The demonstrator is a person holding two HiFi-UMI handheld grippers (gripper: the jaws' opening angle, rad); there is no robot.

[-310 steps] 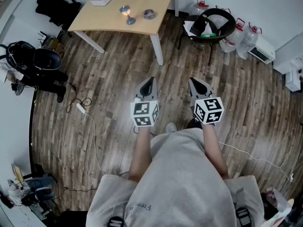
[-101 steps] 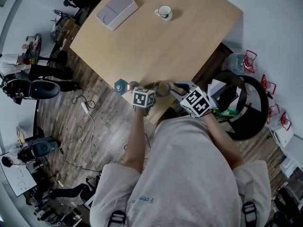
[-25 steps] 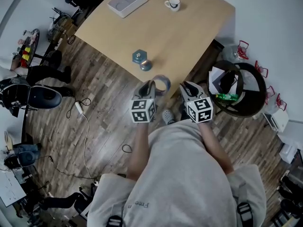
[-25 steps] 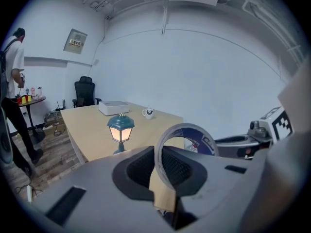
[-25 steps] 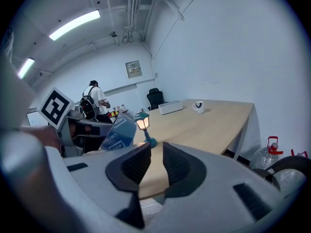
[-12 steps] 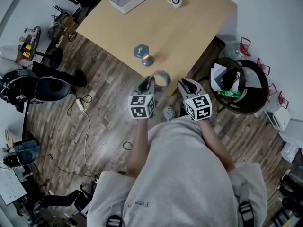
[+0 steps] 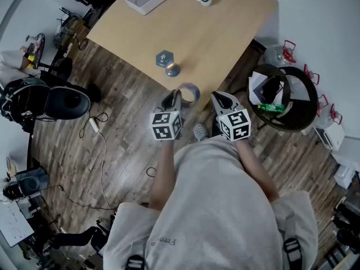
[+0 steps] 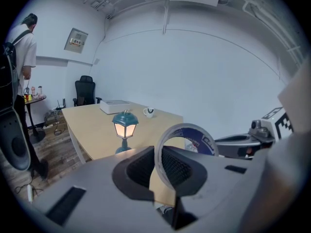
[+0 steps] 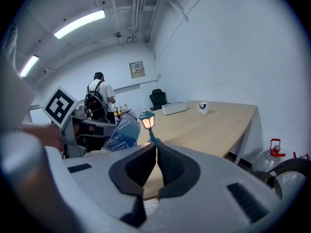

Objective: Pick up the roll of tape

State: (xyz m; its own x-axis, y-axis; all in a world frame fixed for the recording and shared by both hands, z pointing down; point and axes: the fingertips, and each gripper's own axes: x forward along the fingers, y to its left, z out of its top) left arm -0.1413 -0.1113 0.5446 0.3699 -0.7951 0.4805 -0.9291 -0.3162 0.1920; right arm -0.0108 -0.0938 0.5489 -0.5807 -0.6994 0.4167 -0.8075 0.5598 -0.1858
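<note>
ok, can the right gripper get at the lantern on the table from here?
Probably yes. The lantern stands by the near edge of the table, with nothing between it and the right gripper. The gripper's jaws are closing with nothing between them, so they'd need reopening first.

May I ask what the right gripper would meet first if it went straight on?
The right gripper, jaws closing on nothing, would probably meet the table top first, with the lantern lamp just beyond; depth is unclear.

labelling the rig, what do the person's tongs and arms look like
Both the left tongs and right tongs (closing, empty) are grey tapered shells with black ribbed pads; each carries a white cube with black square markers. Arms bare below a grey short-sleeved t-shirt.
</note>
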